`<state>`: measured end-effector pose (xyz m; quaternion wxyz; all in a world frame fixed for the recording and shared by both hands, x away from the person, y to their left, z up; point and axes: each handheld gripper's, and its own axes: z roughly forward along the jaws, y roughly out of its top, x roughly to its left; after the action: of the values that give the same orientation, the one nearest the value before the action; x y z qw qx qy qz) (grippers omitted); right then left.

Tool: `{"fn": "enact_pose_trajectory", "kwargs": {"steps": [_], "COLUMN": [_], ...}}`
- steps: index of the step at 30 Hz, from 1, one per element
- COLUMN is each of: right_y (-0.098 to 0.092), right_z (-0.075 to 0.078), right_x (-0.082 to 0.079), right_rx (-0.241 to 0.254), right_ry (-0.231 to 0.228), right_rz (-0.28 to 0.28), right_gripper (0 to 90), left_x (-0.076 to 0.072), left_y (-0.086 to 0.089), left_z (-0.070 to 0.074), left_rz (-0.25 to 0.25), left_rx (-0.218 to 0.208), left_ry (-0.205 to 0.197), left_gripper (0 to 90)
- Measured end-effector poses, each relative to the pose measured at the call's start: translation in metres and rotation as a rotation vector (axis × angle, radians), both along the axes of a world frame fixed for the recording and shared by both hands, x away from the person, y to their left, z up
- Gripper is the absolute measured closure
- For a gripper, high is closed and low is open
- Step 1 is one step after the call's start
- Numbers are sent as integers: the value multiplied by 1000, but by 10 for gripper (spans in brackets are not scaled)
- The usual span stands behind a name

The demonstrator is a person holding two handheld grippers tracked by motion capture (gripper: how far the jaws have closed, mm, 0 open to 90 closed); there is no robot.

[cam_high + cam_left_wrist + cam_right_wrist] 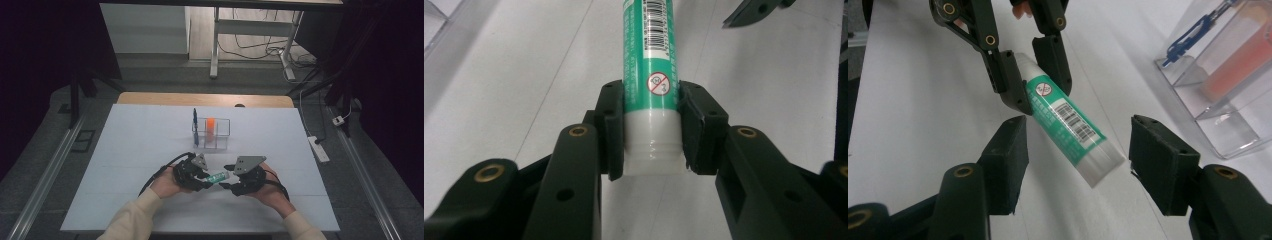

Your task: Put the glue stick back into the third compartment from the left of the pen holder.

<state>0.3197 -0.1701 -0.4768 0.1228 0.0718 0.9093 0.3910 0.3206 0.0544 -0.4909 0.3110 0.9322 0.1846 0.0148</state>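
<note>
High view: both grippers sit low centre of the frame, close together above the white tabletop (130, 150), each carried in one of the person's hands, cream sleeves entering from the bottom edge. The left gripper (206, 181) lies just left of centre, the right gripper (227, 186) just right of it. Between them runs a green-and-white glue stick (218, 176), roughly level, spanning the small gap.

Left gripper view: the left gripper (651, 132) is clamped on the glue stick (649, 50). Both pads (613, 130) press the tube's sides where the green label meets the white end. The tube runs straight up the middle of the frame; barcode and a round red prohibition mark face the camera.

Right gripper view: the right gripper (1077, 162) stands apart, jaws either side of the free clear-capped end of the glue stick (1068, 125). A visible gap on both sides; neither pad touches the tube. The tube slants from upper left to lower centre, held at its far end by the left gripper (1040, 75).

Behind the grippers in the high view, mid-frame: a clear plastic organiser (222, 134) holding an orange item (210, 127) and, in its left compartment, an upright blue pen (195, 125). The organiser is well apart from the glue stick.
</note>
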Motion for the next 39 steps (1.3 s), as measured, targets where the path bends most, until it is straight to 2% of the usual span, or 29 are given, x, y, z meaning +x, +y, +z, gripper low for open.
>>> {"fn": "enact_pose_trajectory", "kwargs": {"steps": [4, 11, 16, 19, 24, 25, 26, 28, 33, 36, 39], "right_y": [4, 11, 18, 21, 21, 21, 20, 19, 16, 12, 7], "right_z": [-3, -11, -16, -18, -18, -18, -17, -18, -18, -18, -18], "right_x": [0, -3, -9, -12, -15, -15, -15, -15, -12, -9, -5], "right_rx": [-23, -119, -189, -239, -226, -216, -227, -205, -167, -143, -107], "right_ry": [0, -38, -104, -155, -183, -183, -193, -180, -156, -130, -98], "right_rz": [13, 51, 75, 87, 98, 101, 115, 122, 103, 93, 69], "right_gripper": [423, 461, 517, 574, 605, 612, 622, 645, 657, 657, 658], "left_x": [0, 0, 0, -1, 0, -1, -1, 0, 1, 2, 2], "left_y": [-1, 0, 2, 2, 5, 6, 7, 9, 15, 20, 26], "left_z": [0, 2, 5, 6, 9, 9, 10, 12, 14, 17, 19], "left_rz": [-4, -26, -35, -39, -35, -28, -19, -3, 58, 104, 139], "left_rx": [-3, -24, -63, -70, -98, -109, -127, -168, -221, -266, -292], "left_ry": [4, 24, 45, 47, 44, 39, 32, 34, 7, -11, -36], "left_gripper": [649, 649, 649, 648, 646, 644, 642, 634, 593, 512, 452]}}
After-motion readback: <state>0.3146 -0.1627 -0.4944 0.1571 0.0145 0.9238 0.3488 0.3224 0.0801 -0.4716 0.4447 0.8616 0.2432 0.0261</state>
